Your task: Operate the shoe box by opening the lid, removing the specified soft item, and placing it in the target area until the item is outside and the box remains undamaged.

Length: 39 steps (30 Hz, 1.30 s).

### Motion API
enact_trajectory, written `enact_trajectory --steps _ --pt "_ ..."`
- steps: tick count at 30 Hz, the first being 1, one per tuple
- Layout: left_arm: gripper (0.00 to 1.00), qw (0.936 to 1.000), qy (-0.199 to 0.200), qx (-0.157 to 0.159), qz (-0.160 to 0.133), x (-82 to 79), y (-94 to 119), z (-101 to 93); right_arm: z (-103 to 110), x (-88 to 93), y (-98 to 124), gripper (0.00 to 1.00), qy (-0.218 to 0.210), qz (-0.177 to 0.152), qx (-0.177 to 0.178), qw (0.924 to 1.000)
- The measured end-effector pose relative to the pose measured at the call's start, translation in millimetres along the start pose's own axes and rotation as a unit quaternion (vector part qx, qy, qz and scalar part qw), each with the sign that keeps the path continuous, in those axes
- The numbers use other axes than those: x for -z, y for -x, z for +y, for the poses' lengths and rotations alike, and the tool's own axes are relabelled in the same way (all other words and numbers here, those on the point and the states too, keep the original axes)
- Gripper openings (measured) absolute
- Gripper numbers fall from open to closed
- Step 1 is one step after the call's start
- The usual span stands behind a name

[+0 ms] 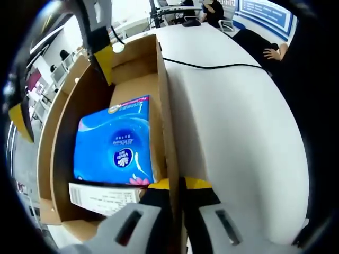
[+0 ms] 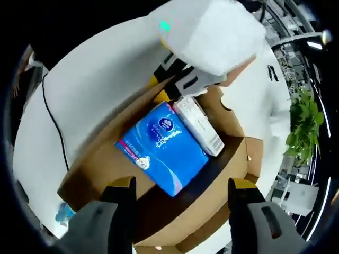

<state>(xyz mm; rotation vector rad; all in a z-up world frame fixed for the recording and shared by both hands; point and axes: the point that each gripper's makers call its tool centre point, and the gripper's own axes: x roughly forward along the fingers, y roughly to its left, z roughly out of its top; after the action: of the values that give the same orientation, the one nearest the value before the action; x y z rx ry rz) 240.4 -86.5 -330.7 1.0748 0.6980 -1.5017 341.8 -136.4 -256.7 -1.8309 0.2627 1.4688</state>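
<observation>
Blue tissue pack [image 1: 117, 143] lies flat, lengthwise inside shoe box [image 1: 165, 100].

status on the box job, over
Left tool shut on box wall. Right tool open above tissue pack. White carton beside it.

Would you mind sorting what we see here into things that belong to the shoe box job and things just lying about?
Job:
shoe box, open
blue tissue pack inside it
left gripper, fingers pinching the box wall
right gripper, open above the box

Lying about:
white carton in the box
black cable
potted plant
white table
</observation>
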Motion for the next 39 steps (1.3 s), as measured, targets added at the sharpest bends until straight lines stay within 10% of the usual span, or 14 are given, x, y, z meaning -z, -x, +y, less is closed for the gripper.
enact_trajectory --steps 16,39 --pt "0.03 1.0000 0.001 -0.001 0.003 2.2 -0.3 4.4 15.6 -16.7 -26.9 0.72 0.149 -0.025 -0.038 0.9878" --pt "0.03 1.0000 0.001 0.000 0.005 3.1 -2.9 6.5 30.7 -19.3 -53.7 0.68 0.201 -0.031 -0.076 0.9761"
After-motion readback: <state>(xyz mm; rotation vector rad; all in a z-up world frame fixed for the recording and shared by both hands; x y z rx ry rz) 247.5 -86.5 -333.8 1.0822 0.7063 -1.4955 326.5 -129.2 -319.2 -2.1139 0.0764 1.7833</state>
